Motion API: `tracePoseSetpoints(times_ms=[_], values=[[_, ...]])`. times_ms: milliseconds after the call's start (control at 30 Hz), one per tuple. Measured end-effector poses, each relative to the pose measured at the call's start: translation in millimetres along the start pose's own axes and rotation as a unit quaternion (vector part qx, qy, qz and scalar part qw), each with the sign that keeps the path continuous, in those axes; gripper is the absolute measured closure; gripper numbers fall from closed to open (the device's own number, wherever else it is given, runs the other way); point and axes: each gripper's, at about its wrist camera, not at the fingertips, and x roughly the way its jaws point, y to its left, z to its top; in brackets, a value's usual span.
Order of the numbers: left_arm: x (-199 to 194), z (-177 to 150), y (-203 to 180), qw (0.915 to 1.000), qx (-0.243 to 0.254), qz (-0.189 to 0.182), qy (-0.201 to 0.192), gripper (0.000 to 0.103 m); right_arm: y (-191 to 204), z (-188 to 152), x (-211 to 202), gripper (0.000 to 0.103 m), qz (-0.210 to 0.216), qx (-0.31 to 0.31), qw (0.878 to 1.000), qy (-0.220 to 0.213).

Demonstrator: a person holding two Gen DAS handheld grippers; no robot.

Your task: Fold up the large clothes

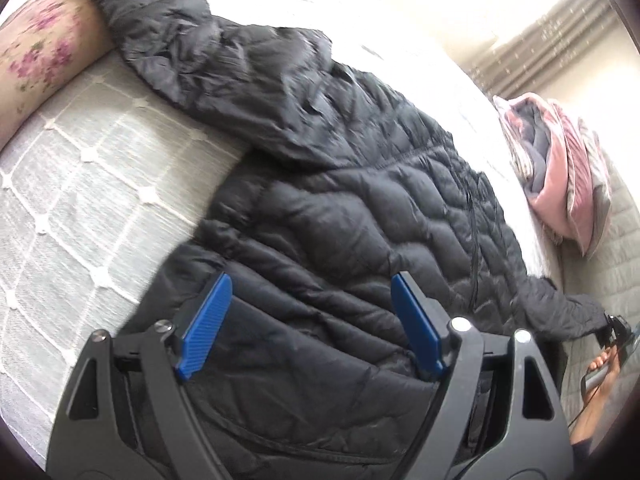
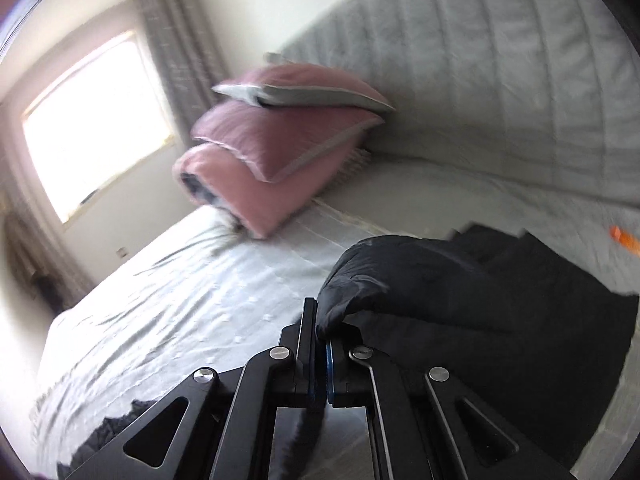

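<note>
A black quilted puffer jacket lies spread on the bed, its hood toward the far left and its zipper running down the middle. My left gripper is open just above the jacket's near part, with its blue pads wide apart and empty. My right gripper is shut on a fold of the jacket's black fabric and holds it lifted above the sheet. In the left wrist view the right gripper shows at the far right, holding the jacket's edge.
A grey patterned bedspread and a floral bolster lie left of the jacket. Stacked pink and grey pillows sit at the padded grey headboard. A window with curtains is behind. An orange item lies far right.
</note>
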Motion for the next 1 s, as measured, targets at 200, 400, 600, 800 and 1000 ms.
tracePoseSetpoints(times_ms=[200, 400, 600, 800, 1000], values=[[-11, 11, 24, 0.9994, -0.034, -0.002, -0.012, 0.021, 123, -27, -26, 0.100, 0.146, -0.076, 0.986, -0.009], [-13, 15, 39, 0.9980, -0.062, -0.007, -0.011, 0.021, 253, -133, -12, 0.094, 0.218, -0.213, 0.947, 0.106], [-11, 16, 41, 0.9983, -0.055, -0.016, -0.004, 0.021, 322, -331, 48, 0.077, 0.109, -0.490, 0.825, 0.260], [-10, 17, 44, 0.9978, -0.061, -0.026, -0.001, 0.021, 308, -324, 46, 0.045, 0.138, -0.470, 0.836, 0.247], [-10, 16, 44, 0.9977, -0.062, -0.028, 0.000, 0.021, 287, -270, 41, 0.041, 0.212, -0.299, 0.876, 0.313]])
